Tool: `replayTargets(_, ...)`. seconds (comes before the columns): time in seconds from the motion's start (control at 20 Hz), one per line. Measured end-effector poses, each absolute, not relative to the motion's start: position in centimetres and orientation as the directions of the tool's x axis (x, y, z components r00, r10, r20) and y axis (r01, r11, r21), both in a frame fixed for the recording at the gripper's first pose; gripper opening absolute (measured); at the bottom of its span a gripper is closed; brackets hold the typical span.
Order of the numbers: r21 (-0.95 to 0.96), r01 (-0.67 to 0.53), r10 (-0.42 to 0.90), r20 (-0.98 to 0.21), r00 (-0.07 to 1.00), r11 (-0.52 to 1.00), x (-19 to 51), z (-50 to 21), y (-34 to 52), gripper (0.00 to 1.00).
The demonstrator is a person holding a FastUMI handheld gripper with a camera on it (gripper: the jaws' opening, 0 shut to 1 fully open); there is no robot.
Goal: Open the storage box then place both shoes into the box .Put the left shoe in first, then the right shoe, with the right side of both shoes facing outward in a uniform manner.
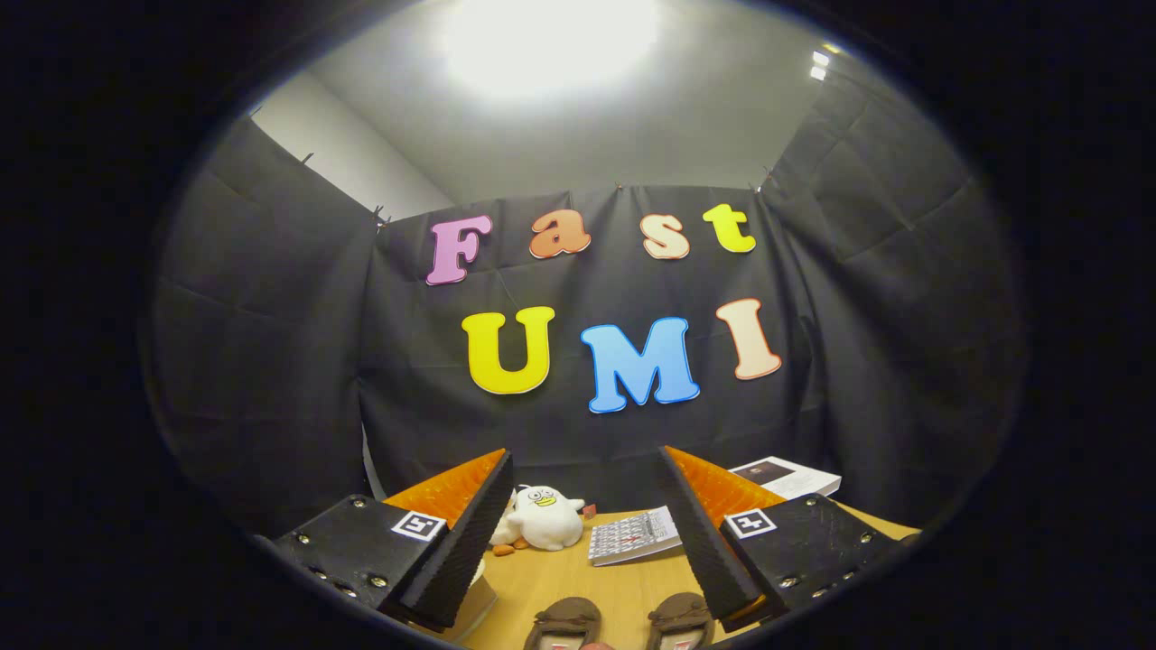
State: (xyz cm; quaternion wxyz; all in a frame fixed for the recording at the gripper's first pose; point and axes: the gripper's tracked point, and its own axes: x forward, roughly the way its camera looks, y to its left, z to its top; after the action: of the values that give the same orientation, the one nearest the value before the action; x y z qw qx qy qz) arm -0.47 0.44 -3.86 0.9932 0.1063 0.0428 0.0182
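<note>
Two brown shoes lie side by side on the wooden table (578, 578), low between my fingers: one shoe (564, 623) nearer the left finger, the other shoe (679, 619) close to the right finger. Only their toe ends show. My gripper (585, 469) is open, its fingers spread wide above the table with nothing between them. It is tilted upward, toward the booth's back wall.
A white plush duck (545, 516) sits on the table beyond the left finger. A small printed booklet (634, 535) lies beside it. A white flat box (786, 476) rests at the back right near the wall. A pale object (479, 596) sits under the left finger.
</note>
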Motion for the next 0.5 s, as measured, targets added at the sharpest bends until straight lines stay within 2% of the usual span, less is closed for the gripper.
replayTargets(0.35,0.493,-0.125,0.284,-0.262,0.922,0.861,-1.3,-10.5,5.0,0.97)
replayTargets(0.5,0.612,-0.088,0.373,-0.356,0.857,0.786,-2.0,-14.3,6.9,0.97)
